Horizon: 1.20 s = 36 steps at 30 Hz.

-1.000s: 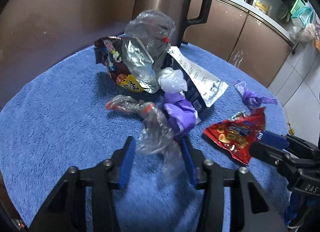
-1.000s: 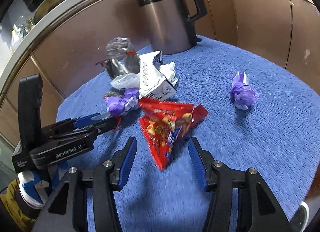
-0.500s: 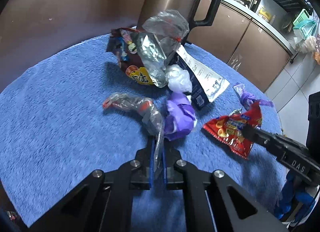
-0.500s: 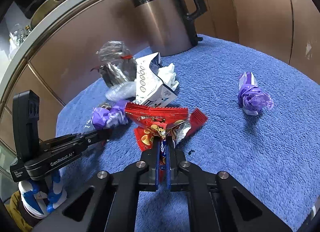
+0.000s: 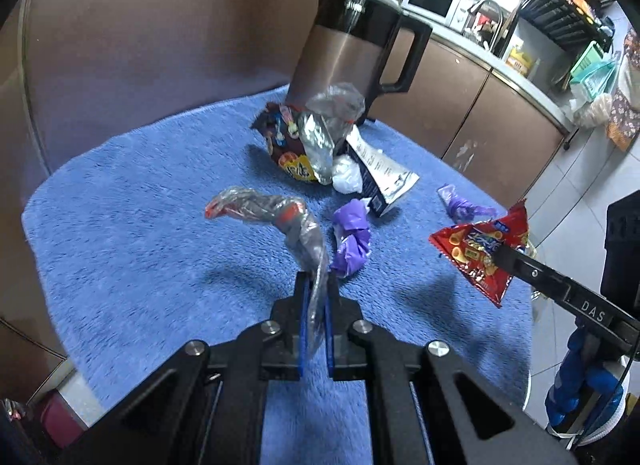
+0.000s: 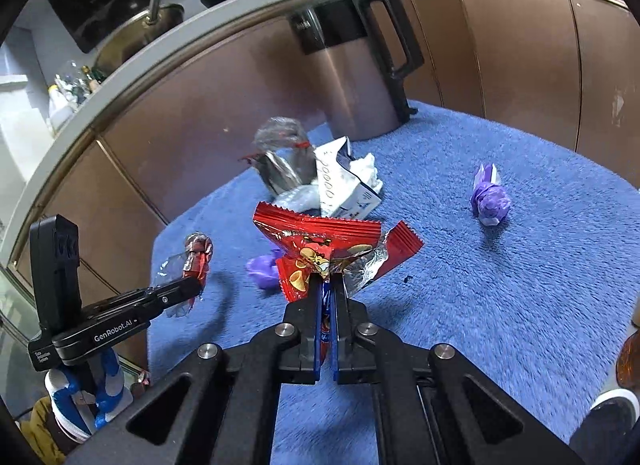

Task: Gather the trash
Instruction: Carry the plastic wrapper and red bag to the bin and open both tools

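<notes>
Above the blue mat (image 5: 120, 225) | left gripper (image 5: 316, 293) clamped on clear plastic bag (image 5: 280, 221), lifted | right gripper (image 6: 328, 285) clamped on red snack wrapper (image 6: 320, 241), lifted | both light, limp, crinkly, slippery; pinch a bunched edge | more trash far, near kettle (image 5: 344, 53)

Red snack wrapper (image 6: 320, 243), blue towel (image 5: 120, 225)

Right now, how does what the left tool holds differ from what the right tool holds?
The left tool pinches a clear plastic wrapper; the right tool pinches a red snack bag. The wrapper is see-through, long and twisted, with red bits; the bag is opaque, printed, flat, with silver lining showing. The wrapper curls away in an arc; the bag fans out above its tool. Both hang clear of the blue towel, each held by one end.
</notes>
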Tool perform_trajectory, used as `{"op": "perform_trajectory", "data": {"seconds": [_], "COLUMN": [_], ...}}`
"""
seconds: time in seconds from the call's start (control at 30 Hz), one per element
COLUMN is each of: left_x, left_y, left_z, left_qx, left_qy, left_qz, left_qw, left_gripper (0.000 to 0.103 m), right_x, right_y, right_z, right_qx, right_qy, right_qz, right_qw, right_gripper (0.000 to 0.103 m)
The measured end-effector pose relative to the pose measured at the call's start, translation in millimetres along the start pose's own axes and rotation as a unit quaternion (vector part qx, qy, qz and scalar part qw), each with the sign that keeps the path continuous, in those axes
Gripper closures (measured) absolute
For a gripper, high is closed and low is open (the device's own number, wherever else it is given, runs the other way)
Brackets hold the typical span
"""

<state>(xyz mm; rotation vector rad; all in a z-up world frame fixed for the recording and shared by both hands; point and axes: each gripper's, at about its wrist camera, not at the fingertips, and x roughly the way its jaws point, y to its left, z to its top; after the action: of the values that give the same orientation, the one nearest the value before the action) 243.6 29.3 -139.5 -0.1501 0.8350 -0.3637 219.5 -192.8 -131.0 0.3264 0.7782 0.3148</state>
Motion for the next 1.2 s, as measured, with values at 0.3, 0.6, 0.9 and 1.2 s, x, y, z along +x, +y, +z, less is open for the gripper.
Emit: {"op": "perform_trajectory", "data": {"seconds": [0.3,0.6,0.9,1.2], "left_x": [-57,-99,-90,-29], "left_y": [-22,-94,-200,-331], "left_z": [-1,-1,-17,-75], "left_qx": [0.019,0.078,0.174,0.3], "left_qy": [-0.043,-0.077,-0.047,0.05], "left_qz": [-0.015,-0.069,-0.141,-0.196], "left_qw": [0.9988,0.9916,0.9734,0.9322], "left_gripper": [0.097,0.097,0.097,0.097], "right_x": [-73,-177,-263,-270], "right_y": [12,-5,-62,-172], "right_z": [-7,-22,-63,-134], "right_qx": [-0.002,0.01,0.076,0.217], "right_qy": [-0.059,-0.141,-0.194,-0.16], "right_qz": [0.005,-0.026,-0.103,-0.203], "right_qw": [0.998,0.99,0.973,0.941], "right_gripper": [0.1,0.1,0.1,0.1]}}
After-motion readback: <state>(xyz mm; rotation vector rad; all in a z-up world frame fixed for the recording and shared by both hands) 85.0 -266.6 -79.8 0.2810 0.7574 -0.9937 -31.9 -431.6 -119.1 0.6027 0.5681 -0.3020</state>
